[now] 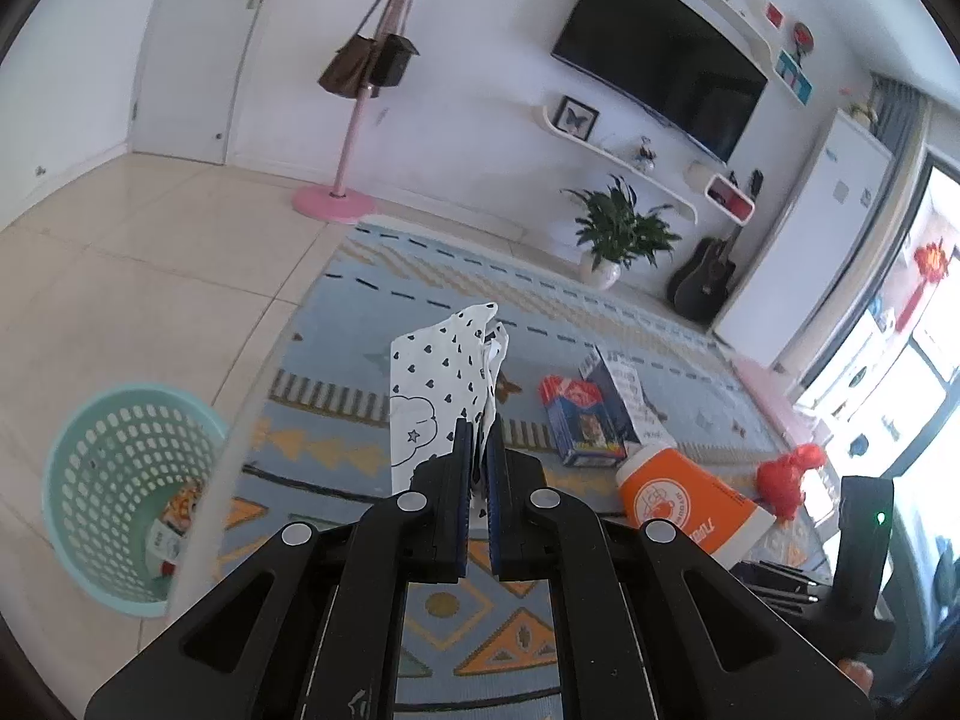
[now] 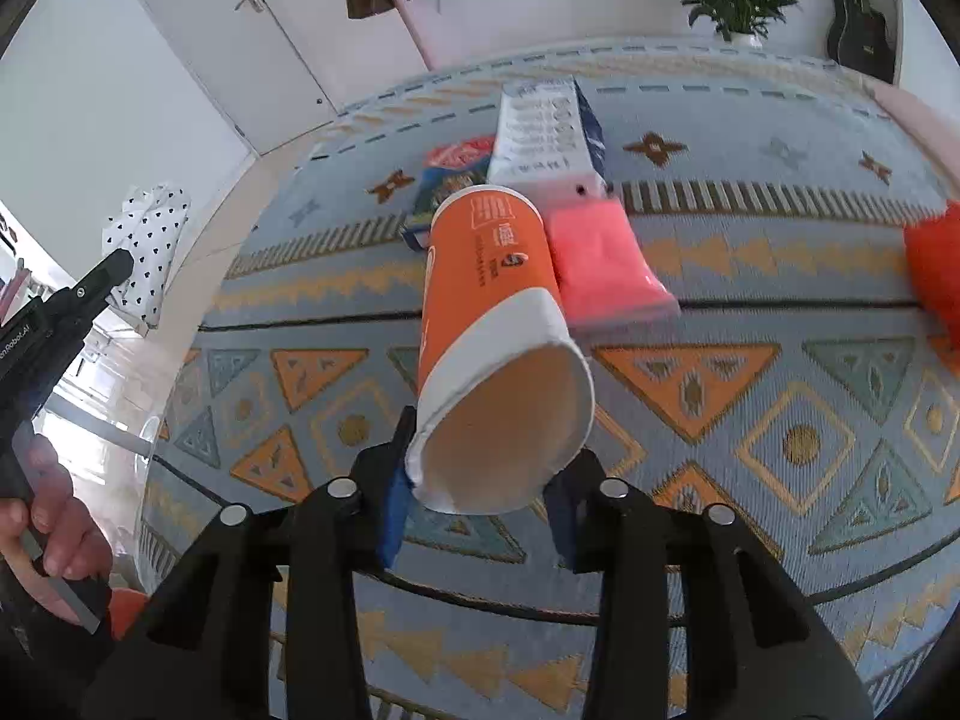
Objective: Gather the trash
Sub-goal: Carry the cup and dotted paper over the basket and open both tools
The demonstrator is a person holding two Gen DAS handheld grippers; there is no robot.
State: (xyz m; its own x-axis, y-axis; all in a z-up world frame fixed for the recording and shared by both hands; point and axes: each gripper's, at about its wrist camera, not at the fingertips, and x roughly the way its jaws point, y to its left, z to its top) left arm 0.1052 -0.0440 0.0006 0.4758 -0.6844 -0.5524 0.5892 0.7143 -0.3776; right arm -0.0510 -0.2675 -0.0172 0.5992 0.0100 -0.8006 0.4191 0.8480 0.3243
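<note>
My left gripper is shut on a white paper bag with black hearts, held upright above the table; the bag also shows at the left of the right wrist view. My right gripper is shut on an orange and white paper cup, its open mouth toward the camera; the cup also shows in the left wrist view. A blue and red box, a pink packet and a crumpled red bag lie on the glass table.
A teal perforated waste basket stands on the floor at the left, below the table edge, with some trash inside. A patterned rug shows through the glass. A pink coat stand, a plant and a guitar stand by the far wall.
</note>
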